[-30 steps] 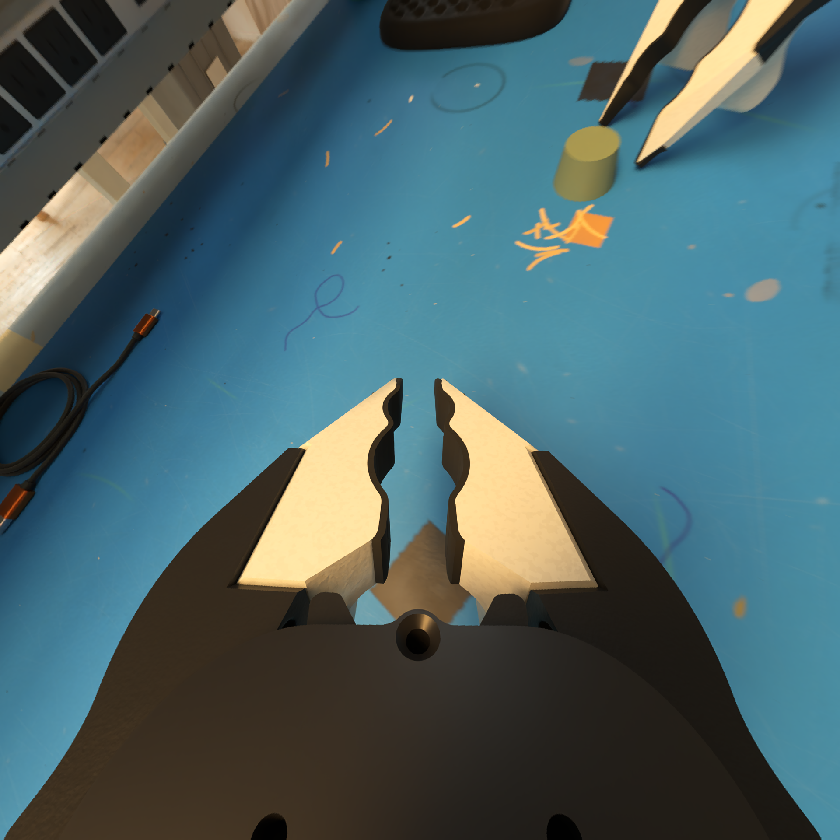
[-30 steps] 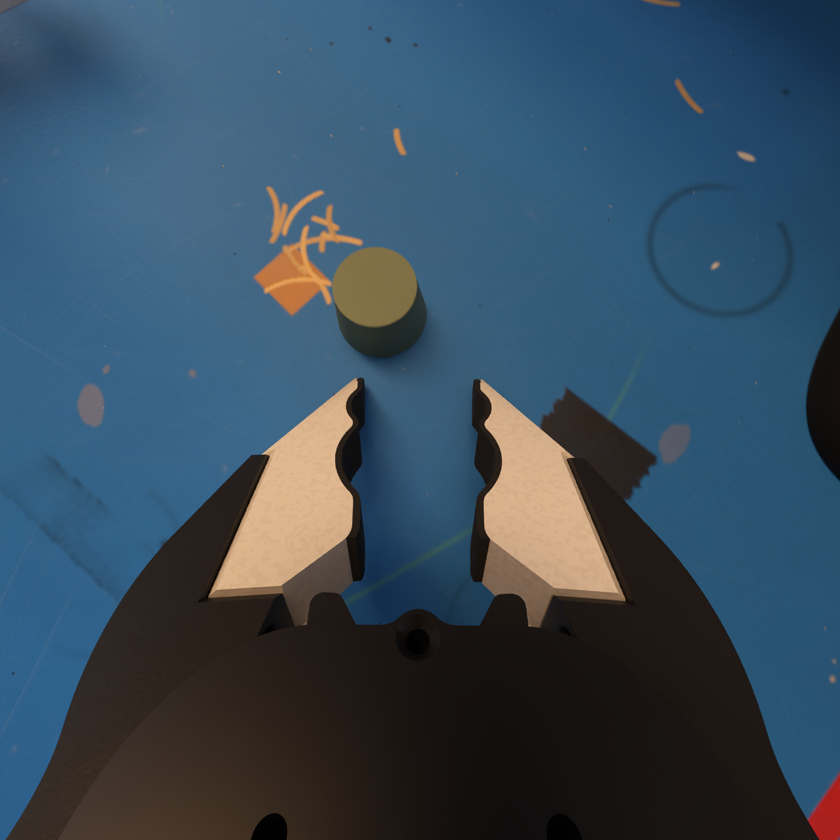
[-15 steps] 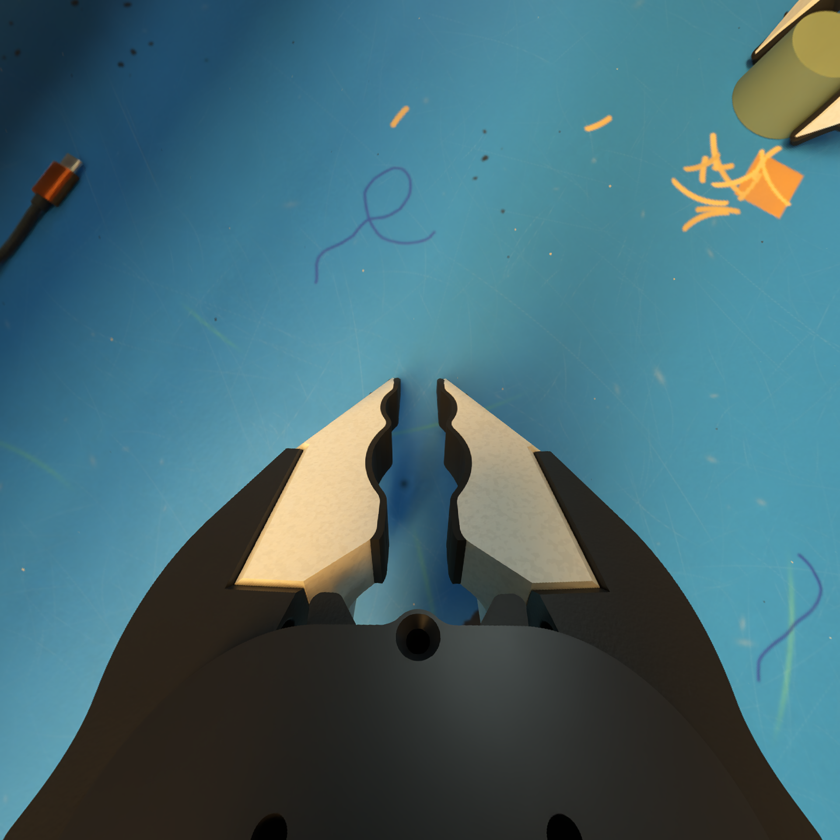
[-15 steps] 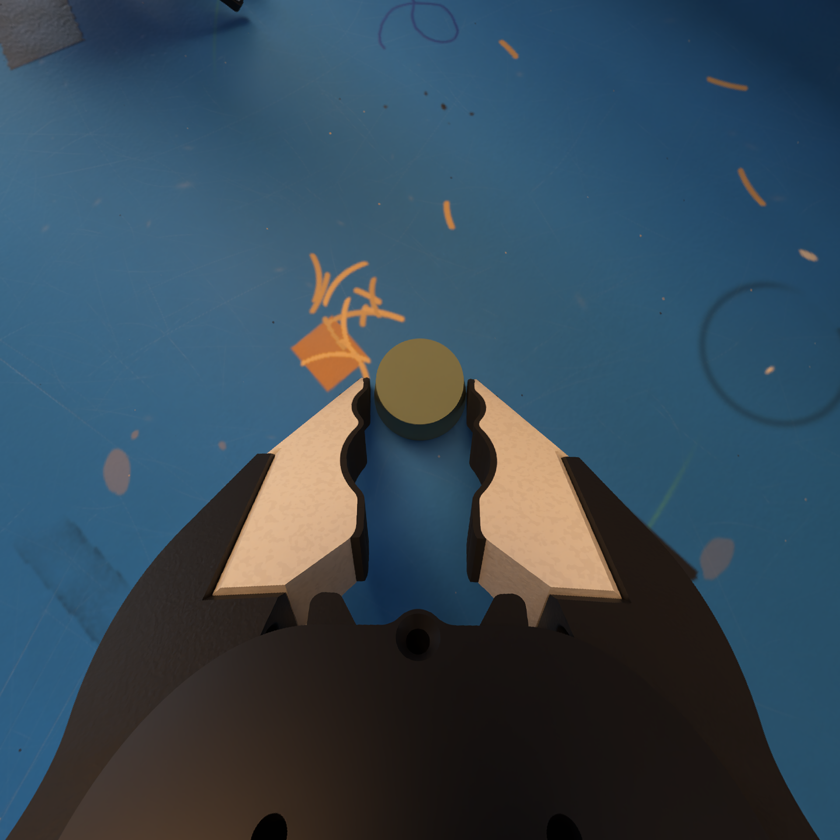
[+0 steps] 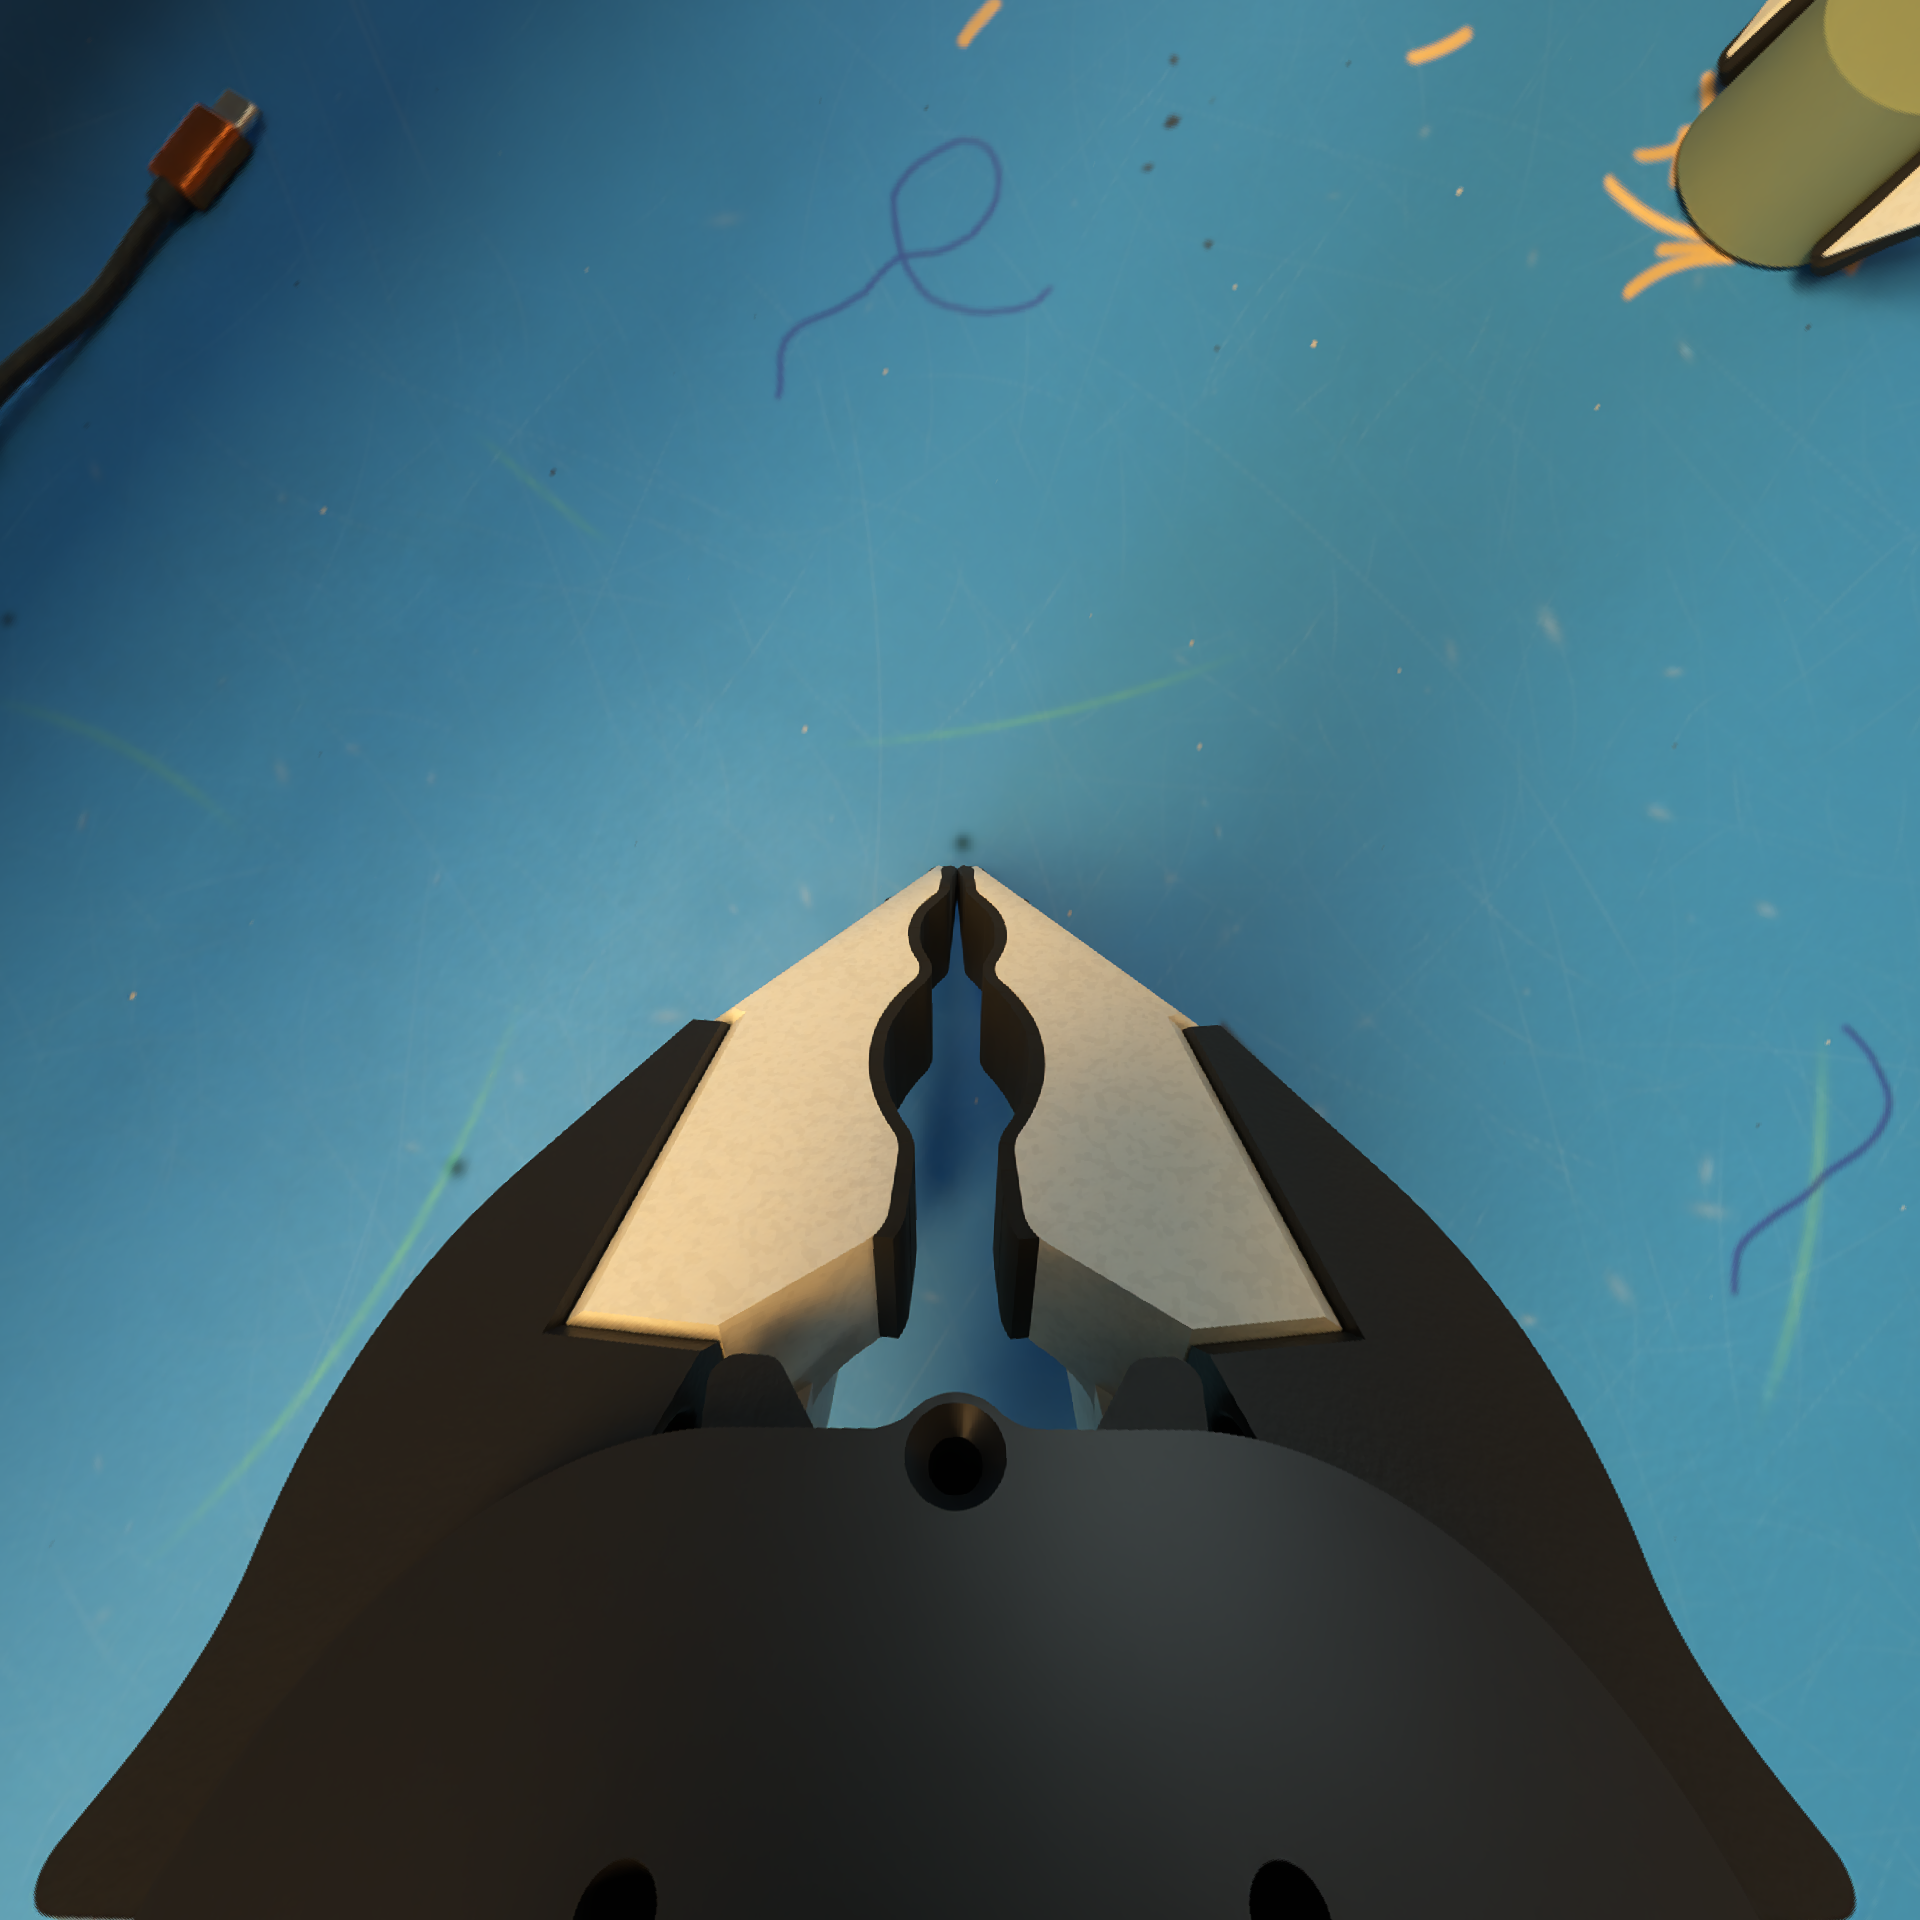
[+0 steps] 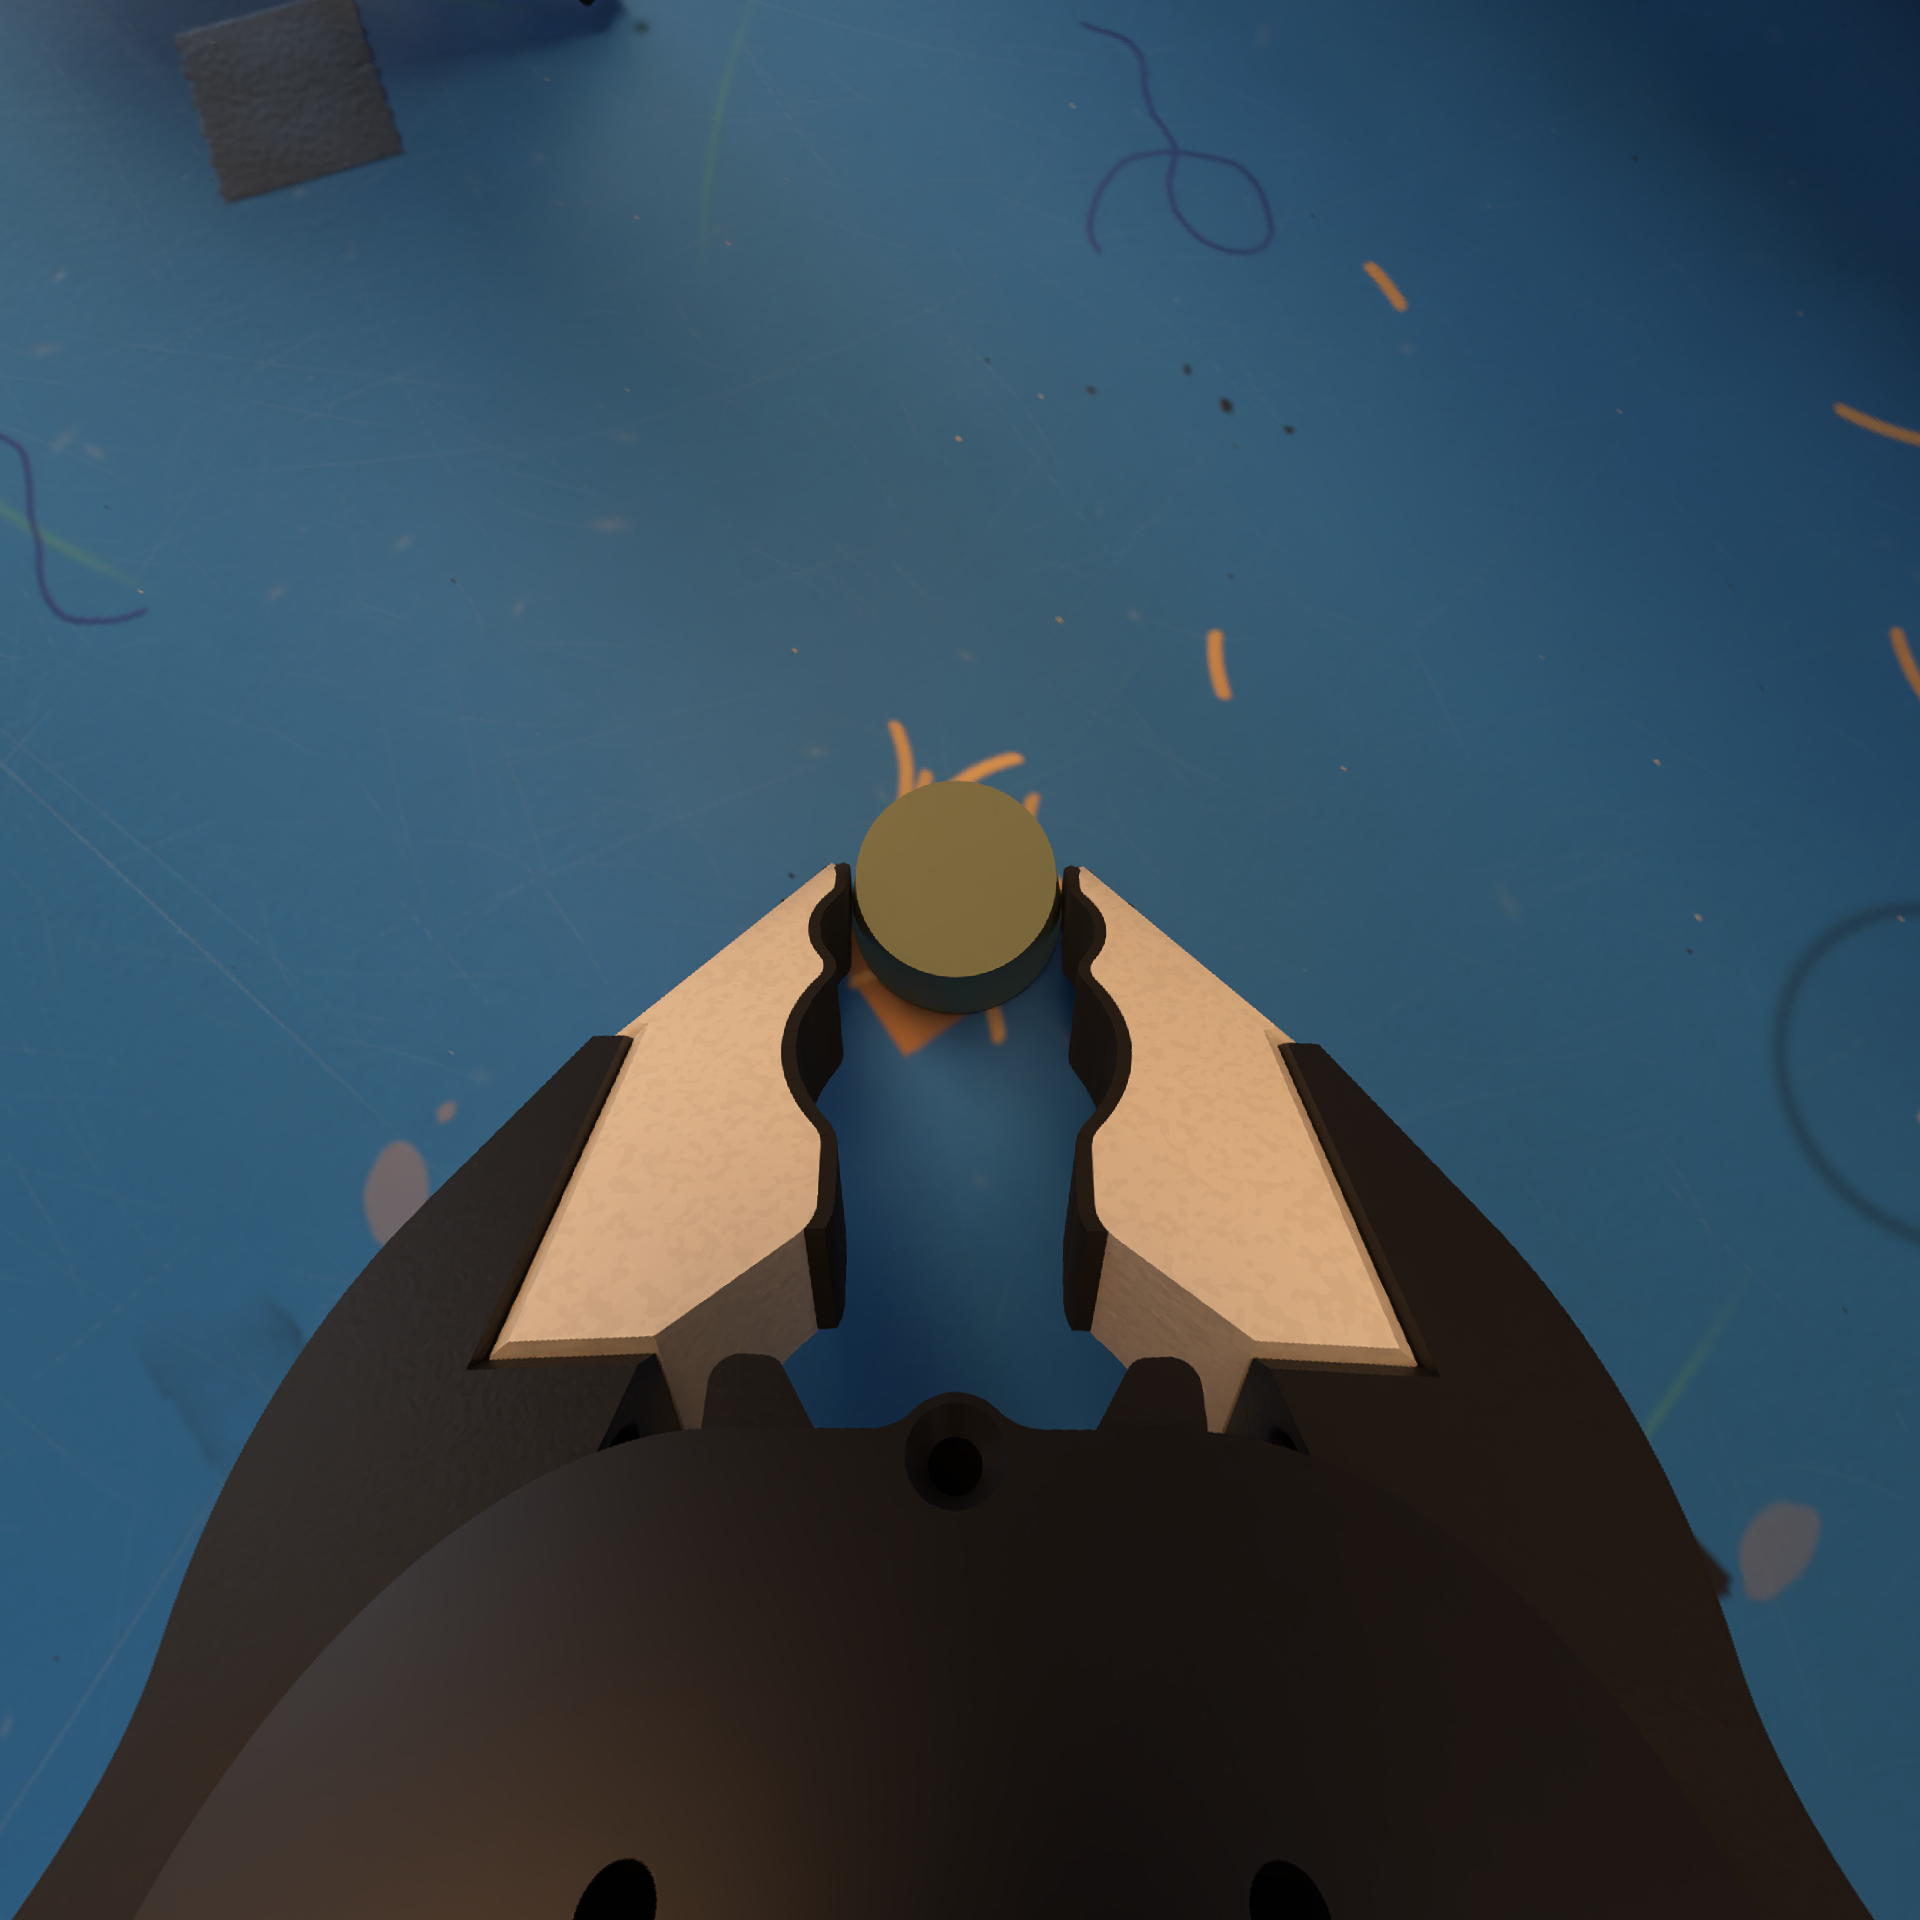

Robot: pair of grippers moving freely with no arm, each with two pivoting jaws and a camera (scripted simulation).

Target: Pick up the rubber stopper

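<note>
The rubber stopper [image 6: 954,894] is an olive-yellow tapered plug. My right gripper [image 6: 954,883] is shut on it, with the fingertips pressing its two sides and its flat top facing the camera. It appears to hang a little above the blue mat [image 6: 935,520], with an orange scrap showing beneath it. In the left wrist view the stopper [image 5: 1808,135] sits at the top right corner between the right gripper's fingertips [image 5: 1870,223]. My left gripper [image 5: 956,878] is shut and empty over bare mat, well to the left of the stopper.
A black cable with an orange plug [image 5: 197,156] lies at the far left. Orange shavings [image 5: 1662,244] lie under the stopper. A grey square patch [image 6: 286,99] sits at the far left of the right wrist view. Pen scribbles mark the mat.
My right gripper moved onto the stopper, closed on it and seems to have raised it over the orange scrap. My left gripper closed its fingers fully.
</note>
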